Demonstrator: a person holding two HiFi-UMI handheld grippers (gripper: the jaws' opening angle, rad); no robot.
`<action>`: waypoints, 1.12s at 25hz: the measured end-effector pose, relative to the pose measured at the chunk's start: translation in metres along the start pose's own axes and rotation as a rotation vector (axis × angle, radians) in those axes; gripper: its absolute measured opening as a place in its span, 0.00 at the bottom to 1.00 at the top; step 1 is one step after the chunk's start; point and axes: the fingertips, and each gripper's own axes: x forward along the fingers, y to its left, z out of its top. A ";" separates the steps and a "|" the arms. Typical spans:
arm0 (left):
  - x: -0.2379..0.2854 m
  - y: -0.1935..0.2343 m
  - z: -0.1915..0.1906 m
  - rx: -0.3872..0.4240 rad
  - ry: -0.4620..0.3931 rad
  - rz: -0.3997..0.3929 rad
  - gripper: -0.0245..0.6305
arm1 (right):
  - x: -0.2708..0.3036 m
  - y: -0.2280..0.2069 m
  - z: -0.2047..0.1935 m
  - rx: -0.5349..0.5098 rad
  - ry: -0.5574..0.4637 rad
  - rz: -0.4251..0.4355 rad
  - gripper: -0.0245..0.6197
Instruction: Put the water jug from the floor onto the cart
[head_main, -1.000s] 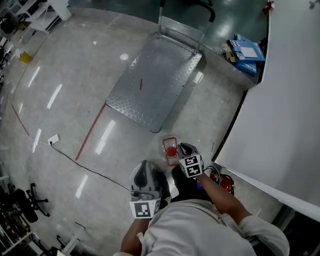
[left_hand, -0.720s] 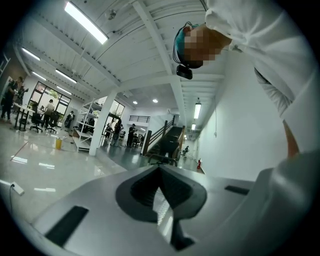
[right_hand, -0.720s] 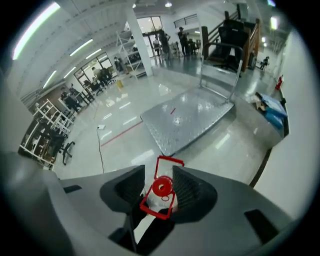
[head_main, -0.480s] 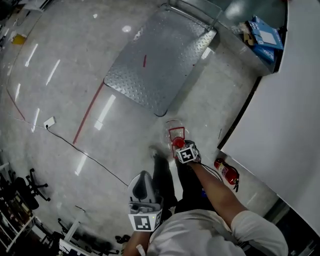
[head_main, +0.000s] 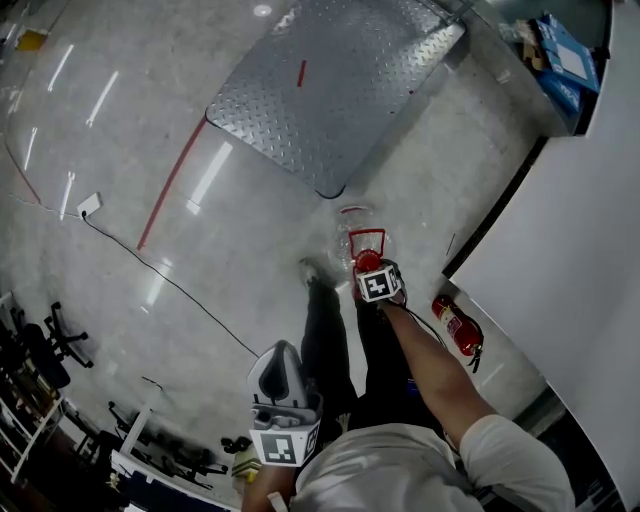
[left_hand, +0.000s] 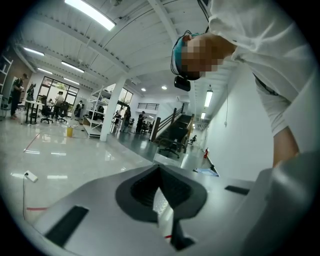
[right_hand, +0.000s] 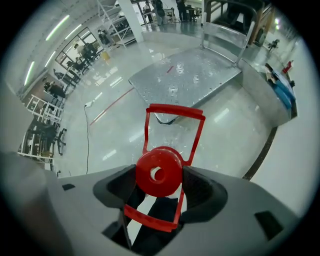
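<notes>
The right gripper (head_main: 368, 265) carried the water jug (head_main: 352, 236) farther out from the person's body — the left gripper (head_main: 283, 352) fell back — and the cart (head_main: 330, 90) slid up-frame.

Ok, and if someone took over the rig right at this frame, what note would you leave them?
Right gripper: shut on the red cap of the clear plastic water jug, red carry handle pointing ahead.
Left gripper: jaws together, nothing between them, held low near the body.
Silver diamond-plate platform cart: ahead of the jug, deck bare, apart from it.
Done: jug gripped. Whether it is clear of the polished grey floor cannot be told.
Left: carry the jug forward, set it upright on the cart deck, release.
</notes>
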 end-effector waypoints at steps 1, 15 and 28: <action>-0.002 0.002 -0.001 -0.002 0.003 0.004 0.04 | 0.001 0.000 0.000 0.009 -0.008 0.004 0.46; -0.016 0.010 -0.016 -0.027 0.018 0.028 0.04 | 0.008 0.000 0.006 -0.011 -0.034 0.014 0.49; -0.013 -0.009 0.013 -0.011 -0.058 0.027 0.04 | -0.054 0.010 0.021 -0.128 -0.027 0.005 0.48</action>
